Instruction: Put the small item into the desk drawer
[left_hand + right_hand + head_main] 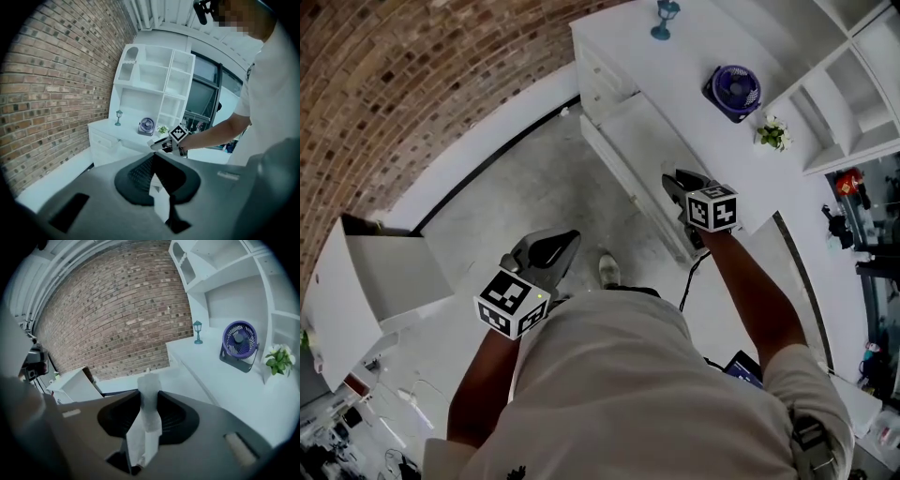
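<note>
My right gripper [677, 185] is shut on a small white item [149, 414] that stands upright between its dark pads and pokes out past the tips. It hovers at the front edge of the open white desk drawer [639, 141]. In the left gripper view the right gripper [161, 144] shows in front of the white desk [105, 136]. My left gripper [551, 251] hangs lower down over the grey floor, away from the desk. Its pads meet at the tips with nothing between them [156, 161].
On the desk top stand a purple fan [733, 91], a small blue lantern [664, 19] and a potted plant [772, 134], with white shelving [853, 84] behind. A white cabinet [380, 281] is at the left by the brick wall. A shoe [608, 270] shows below.
</note>
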Motion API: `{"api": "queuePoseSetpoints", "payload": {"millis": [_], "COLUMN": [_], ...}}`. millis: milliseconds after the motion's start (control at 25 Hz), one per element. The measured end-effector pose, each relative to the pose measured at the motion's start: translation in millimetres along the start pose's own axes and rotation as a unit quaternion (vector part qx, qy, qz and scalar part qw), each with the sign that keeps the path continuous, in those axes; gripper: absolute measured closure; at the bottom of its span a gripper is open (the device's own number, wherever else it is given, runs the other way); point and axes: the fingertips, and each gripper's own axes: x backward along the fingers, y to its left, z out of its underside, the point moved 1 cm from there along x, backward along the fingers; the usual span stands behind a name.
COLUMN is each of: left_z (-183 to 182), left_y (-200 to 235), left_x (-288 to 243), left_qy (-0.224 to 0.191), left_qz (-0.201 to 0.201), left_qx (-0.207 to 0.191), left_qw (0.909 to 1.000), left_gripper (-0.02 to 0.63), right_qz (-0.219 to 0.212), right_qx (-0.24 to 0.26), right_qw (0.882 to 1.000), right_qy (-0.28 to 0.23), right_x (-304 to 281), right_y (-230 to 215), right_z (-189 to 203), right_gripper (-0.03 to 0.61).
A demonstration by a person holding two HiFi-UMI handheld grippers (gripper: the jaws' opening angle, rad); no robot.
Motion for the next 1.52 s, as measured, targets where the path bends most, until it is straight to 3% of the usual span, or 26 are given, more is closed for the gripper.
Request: {"api": "queuePoseSetpoints", "payload": {"millis": [320,800,1280,1520], "left_z": [1,6,7,5], "left_y": [16,40,64,73], "left_x": [-5,-25,-45,-52], "left_qy": [0.017,0.052,0.073,0.077], "left_qz": [-0.040,-0.056,-0.060,-0.057], "left_qx": [0.023,0.053,0.071,0.070], "left_qw": [0.9988,0.9957,0.9930,0.9929], "left_gripper": [0.609,0.609,0.609,0.609], "right_qz": [0.020,0.061,0.084,0.088], "right_qx": [-0.048,-0.134,-0.227,-0.239], "right_qw": [0.998,0.986,0.966,0.963], "right_qy": [0.030,0.073,0.091,0.089], "right_x": [-62,-138,-184,-195], "right_y": [-61,-118,-156,-160], "right_z": [20,55,90,92], "right_gripper": [0.449,0.449,0.445,0.439]}}
